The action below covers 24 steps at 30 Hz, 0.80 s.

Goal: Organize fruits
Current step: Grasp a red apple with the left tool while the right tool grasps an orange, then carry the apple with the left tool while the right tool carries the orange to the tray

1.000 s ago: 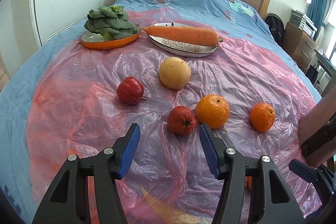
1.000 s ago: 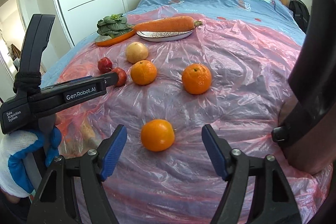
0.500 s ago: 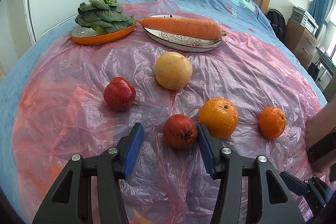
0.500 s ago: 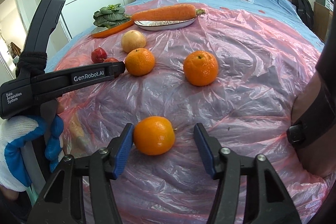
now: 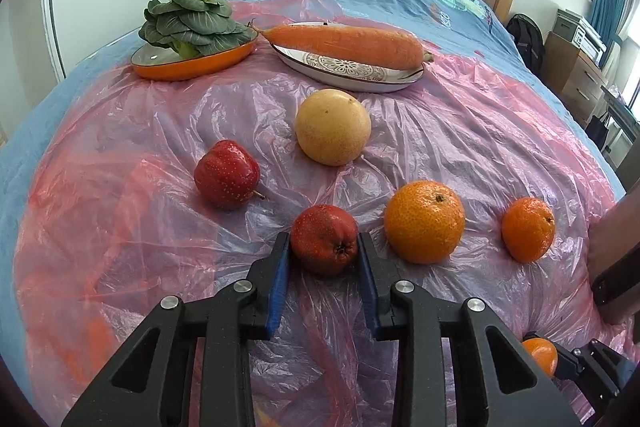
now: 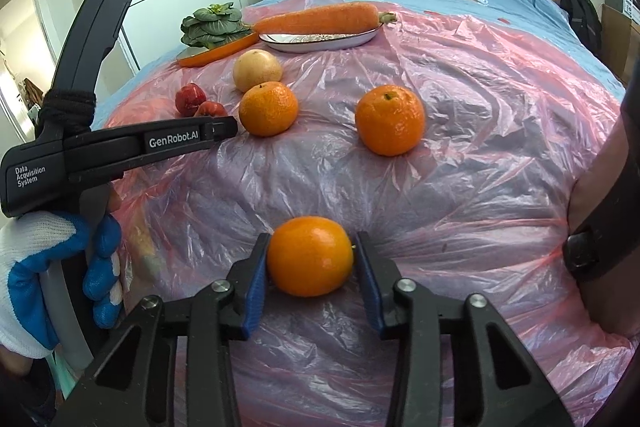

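Bracketing red fruit (image 5: 324, 239): left gripper (image 5: 323, 259).

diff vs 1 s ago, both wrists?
Both tongs advanced and narrowed from wide open. The left tongs now bracket the nearer dark red apple; the right tongs bracket the nearest smooth orange, pads at its sides. Neither fruit is lifted. The other fruit, long carrot and leafy green vegetable stayed put.

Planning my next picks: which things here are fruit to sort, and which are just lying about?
Job:
red fruit in left tongs
orange in right tongs
second red fruit
yellow fruit
two oranges

Lying about:
carrot on plate
greens in dish
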Motion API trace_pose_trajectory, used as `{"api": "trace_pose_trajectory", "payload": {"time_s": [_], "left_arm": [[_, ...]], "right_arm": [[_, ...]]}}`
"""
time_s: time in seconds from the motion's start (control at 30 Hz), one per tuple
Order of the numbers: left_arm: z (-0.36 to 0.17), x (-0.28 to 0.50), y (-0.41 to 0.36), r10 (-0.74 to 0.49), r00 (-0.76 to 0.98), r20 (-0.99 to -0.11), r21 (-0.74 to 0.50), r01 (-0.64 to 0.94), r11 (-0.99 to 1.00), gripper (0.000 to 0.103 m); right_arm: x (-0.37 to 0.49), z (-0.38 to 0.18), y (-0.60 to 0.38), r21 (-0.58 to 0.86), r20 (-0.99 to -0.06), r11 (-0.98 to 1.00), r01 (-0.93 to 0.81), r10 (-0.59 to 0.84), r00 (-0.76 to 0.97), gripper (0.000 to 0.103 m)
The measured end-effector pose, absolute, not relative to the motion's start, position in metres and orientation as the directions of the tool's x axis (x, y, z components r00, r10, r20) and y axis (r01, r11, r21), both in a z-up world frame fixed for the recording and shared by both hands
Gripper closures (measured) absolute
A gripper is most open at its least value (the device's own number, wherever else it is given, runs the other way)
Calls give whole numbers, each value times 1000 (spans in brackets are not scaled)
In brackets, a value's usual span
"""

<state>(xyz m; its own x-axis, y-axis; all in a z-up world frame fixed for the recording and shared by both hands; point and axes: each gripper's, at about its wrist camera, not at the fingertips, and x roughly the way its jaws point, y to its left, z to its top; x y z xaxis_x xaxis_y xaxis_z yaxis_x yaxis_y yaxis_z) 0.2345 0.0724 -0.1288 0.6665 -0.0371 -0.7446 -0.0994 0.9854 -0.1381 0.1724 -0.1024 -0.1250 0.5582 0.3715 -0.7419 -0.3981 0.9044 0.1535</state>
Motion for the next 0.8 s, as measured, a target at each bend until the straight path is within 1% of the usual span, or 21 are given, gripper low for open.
{"api": "trace_pose_trajectory", "payload": {"time_s": [0.43,0.8], "left_arm": [[-122,229,78,-60,684,-727,-171,-95,981,76],[-109,221,77,-56,707,-705,-168,-90,982,76]], "right_arm": [[167,-118,-112,184,-709,899,-397,401,579,62],[160,-105,-120,184,-702,905,-385,395,593,62]]}}
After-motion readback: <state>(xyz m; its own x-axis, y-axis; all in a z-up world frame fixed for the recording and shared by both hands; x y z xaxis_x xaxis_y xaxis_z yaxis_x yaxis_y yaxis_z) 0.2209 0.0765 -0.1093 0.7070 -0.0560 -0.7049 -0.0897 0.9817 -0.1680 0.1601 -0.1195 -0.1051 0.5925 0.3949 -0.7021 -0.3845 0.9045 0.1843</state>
